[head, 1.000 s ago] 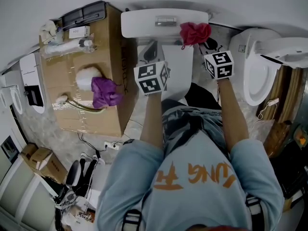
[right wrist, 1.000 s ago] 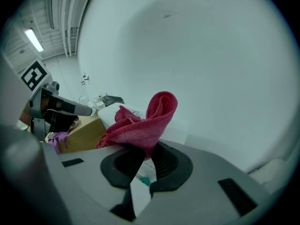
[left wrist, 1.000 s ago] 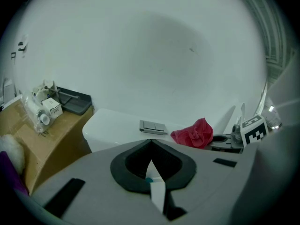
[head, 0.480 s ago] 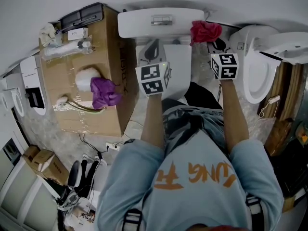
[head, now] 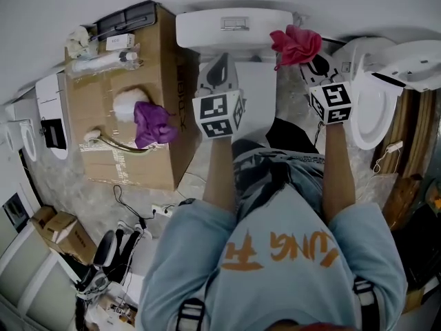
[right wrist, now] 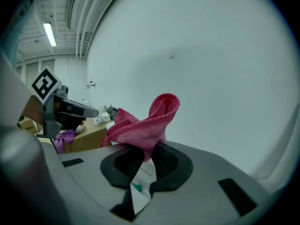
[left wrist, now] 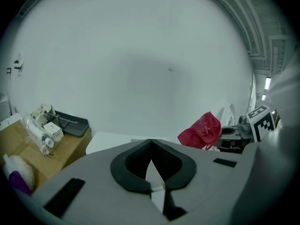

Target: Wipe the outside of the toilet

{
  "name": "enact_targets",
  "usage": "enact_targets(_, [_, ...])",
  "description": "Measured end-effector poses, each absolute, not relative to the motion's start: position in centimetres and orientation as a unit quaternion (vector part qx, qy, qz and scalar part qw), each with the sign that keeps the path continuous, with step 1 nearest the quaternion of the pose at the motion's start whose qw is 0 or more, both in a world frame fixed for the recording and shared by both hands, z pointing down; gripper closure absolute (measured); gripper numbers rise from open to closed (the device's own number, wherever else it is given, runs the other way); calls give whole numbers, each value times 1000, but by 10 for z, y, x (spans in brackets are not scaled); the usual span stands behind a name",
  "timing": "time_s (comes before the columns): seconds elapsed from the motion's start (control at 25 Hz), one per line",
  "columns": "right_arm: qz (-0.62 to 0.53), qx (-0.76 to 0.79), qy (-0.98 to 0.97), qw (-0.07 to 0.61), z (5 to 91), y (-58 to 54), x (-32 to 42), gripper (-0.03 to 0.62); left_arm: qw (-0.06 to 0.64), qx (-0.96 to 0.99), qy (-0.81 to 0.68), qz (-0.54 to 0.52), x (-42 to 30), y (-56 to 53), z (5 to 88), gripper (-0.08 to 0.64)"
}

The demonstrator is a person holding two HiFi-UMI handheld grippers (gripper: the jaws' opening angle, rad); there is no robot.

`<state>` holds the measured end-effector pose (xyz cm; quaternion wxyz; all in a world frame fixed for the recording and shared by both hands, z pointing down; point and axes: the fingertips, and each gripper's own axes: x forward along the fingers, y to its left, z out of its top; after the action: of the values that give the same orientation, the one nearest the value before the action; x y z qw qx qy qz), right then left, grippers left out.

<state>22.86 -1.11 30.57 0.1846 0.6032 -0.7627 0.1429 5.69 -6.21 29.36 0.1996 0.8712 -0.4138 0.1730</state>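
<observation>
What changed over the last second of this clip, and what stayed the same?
The right gripper, shut on the red cloth, carried it rightward, from over the right end of the toilet tank to mostly past it. The left gripper stayed where it was, shut and empty. The purple cloth stayed on the cardboard box.

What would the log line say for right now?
right tool: shut on pink cloth | left tool: shut, empty | cloth position: at right end of toilet tank
</observation>
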Motion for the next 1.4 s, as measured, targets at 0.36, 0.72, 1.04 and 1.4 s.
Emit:
enact_targets(0.36, [82,582,-800,118,223,-2,161,531,166,864,-457,130,-21,-31,235,537])
enact_targets(0.72, [55,558,-823,86,178,24,70,531,145,853,-487,119,-111,7,201,537])
enact_targets(1.04, [83,540,-834,73,185,53,10,531,176,847,-487,118,-154,36,226,537])
enact_targets(1.4, [116,513,-844,102,245,40,-12,531,210,830,-505,111,-162,18,285,537])
